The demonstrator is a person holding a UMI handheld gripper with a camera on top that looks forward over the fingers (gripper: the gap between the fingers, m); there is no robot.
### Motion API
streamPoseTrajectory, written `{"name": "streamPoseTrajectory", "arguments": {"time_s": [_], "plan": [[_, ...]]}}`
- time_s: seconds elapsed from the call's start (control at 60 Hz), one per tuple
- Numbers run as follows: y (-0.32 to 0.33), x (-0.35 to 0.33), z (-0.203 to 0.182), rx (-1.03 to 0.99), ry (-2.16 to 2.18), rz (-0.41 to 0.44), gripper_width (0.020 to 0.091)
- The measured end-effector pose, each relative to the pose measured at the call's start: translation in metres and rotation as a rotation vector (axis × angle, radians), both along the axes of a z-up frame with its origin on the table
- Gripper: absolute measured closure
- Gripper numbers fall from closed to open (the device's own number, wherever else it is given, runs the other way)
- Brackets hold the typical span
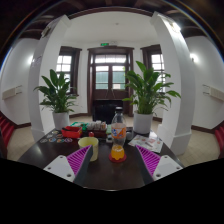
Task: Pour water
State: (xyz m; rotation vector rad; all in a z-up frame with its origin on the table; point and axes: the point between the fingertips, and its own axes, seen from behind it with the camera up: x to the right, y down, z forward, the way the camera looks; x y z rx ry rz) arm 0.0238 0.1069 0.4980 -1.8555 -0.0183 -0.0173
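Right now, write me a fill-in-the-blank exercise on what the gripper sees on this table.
1. The bottle has an ____ base.
2. The yellow cup stands just ahead of the gripper, beside the ____.
3. Beyond the dark table, a potted plant stands at each side of the ____.
4. The fingers are ____, holding nothing.

Missing words: orange; bottle; door; open
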Motion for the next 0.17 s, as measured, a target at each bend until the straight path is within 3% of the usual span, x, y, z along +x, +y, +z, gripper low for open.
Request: {"name": "streamPoseTrajectory", "arguments": {"time_s": [0.167], "plan": [[-0.002, -0.006, 0.02, 0.037, 0.005, -0.008, 0.0255]]}}
